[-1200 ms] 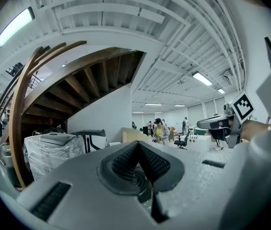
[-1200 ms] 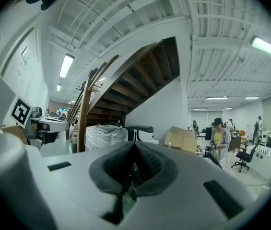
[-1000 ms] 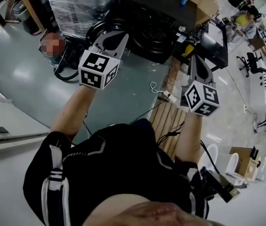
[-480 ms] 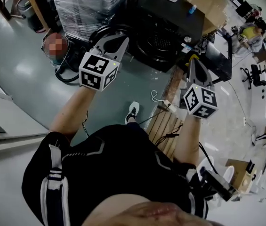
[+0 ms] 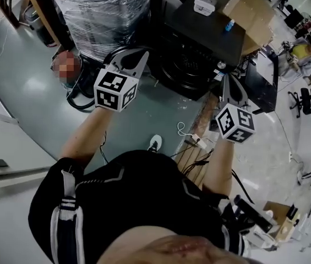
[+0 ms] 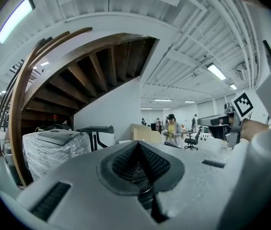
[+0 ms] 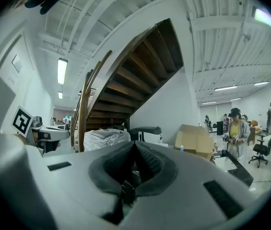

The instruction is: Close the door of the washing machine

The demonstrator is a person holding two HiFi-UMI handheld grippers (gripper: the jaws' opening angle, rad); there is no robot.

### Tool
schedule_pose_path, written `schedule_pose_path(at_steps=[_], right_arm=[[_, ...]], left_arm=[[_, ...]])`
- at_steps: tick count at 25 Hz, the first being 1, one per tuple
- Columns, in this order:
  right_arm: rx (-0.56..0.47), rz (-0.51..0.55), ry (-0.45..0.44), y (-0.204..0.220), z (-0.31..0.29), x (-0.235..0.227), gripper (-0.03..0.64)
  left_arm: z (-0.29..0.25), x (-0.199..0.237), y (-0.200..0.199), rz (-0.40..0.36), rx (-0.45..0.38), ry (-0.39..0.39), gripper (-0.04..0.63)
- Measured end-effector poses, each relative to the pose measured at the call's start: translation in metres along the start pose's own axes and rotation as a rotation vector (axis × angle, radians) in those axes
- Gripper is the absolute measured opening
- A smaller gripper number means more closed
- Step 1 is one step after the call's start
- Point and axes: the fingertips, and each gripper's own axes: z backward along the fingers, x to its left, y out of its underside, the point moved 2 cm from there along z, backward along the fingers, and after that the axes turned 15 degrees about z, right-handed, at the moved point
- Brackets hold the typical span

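Black and boxy, the front-loading washing machine [image 5: 199, 37] is shown nearer in the head view than a second ago, just beyond the left claw [image 5: 135, 56] and right claw [image 5: 228, 81]; in the left gripper view, then the right, each is seen clenched on nothing, so the door is judged not yet touched.

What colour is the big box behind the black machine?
The box is cardboard brown; head view shows it best.

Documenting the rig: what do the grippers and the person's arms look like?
The left gripper and right gripper are light grey wedges with dark ribbed pads. Each carries a white cube printed with black square markers. The person wears a black short-sleeved shirt with white stripes; forearms are bare.
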Motion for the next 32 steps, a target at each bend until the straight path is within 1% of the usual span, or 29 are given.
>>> schedule_pose_path(at_steps=[3,6,7,11,17,19,21,25,28,32], right_arm=[[0.004,-0.003,-0.020,0.007,-0.026,-0.018,0.005],[0.004,0.003,-0.042,0.012,-0.047,-0.036,0.005],[0.004,0.001,-0.045,0.014,-0.054,-0.043,0.005],[-0.002,-0.016,-0.065,0.023,-0.080,-0.067,0.005],[-0.009,-0.034,-0.086,0.037,-0.114,-0.088,0.005],[-0.009,-0.036,-0.090,0.040,-0.123,-0.088,0.005],[-0.007,-0.027,-0.089,0.042,-0.133,-0.088,0.005],[0.006,-0.029,-0.064,0.046,-0.153,-0.090,0.005],[0.016,-0.026,-0.008,0.049,-0.170,-0.090,0.005],[0.044,-0.036,0.015,0.050,-0.202,-0.071,0.005]], left_arm=[[-0.029,0.007,-0.007,0.007,-0.019,-0.026,0.003],[-0.057,0.003,-0.013,0.029,-0.025,-0.014,0.002],[-0.066,0.000,-0.014,0.026,-0.017,-0.004,0.002],[-0.106,-0.009,-0.006,-0.025,0.051,0.011,0.002],[-0.151,-0.005,0.003,-0.075,0.091,0.023,0.002],[-0.161,0.002,0.007,-0.083,0.098,0.029,0.002],[-0.171,0.011,0.007,-0.076,0.094,0.038,0.002],[-0.191,0.033,0.003,-0.076,0.089,0.047,0.003],[-0.204,0.059,-0.007,-0.088,0.073,0.047,0.003],[-0.218,0.103,-0.009,-0.100,0.111,0.098,0.003]])
